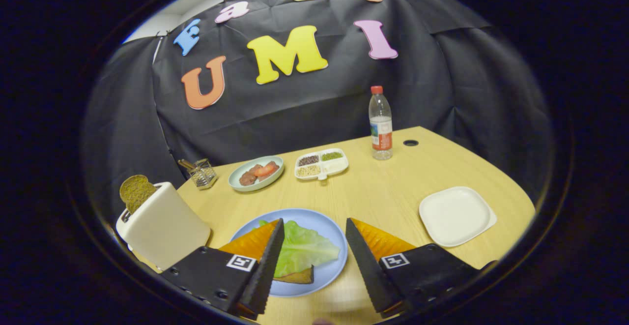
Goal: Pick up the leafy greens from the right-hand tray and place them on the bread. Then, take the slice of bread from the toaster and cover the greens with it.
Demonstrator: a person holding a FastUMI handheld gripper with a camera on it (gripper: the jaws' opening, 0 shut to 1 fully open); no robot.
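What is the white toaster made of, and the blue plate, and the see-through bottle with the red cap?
White toaster: probably matte plastic, since it looks smooth with no metal shine. Round blue plate: a smooth, even colour, plastic or glazed ceramic; I cannot tell which. Clear bottle with red cap: thin see-through plastic, by its look. The gripper is open above the plate.

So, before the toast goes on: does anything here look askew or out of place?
Nothing stands out. The greens lie flat on the bread on the blue plate, the toast stands in the toaster, and the gripper is open.
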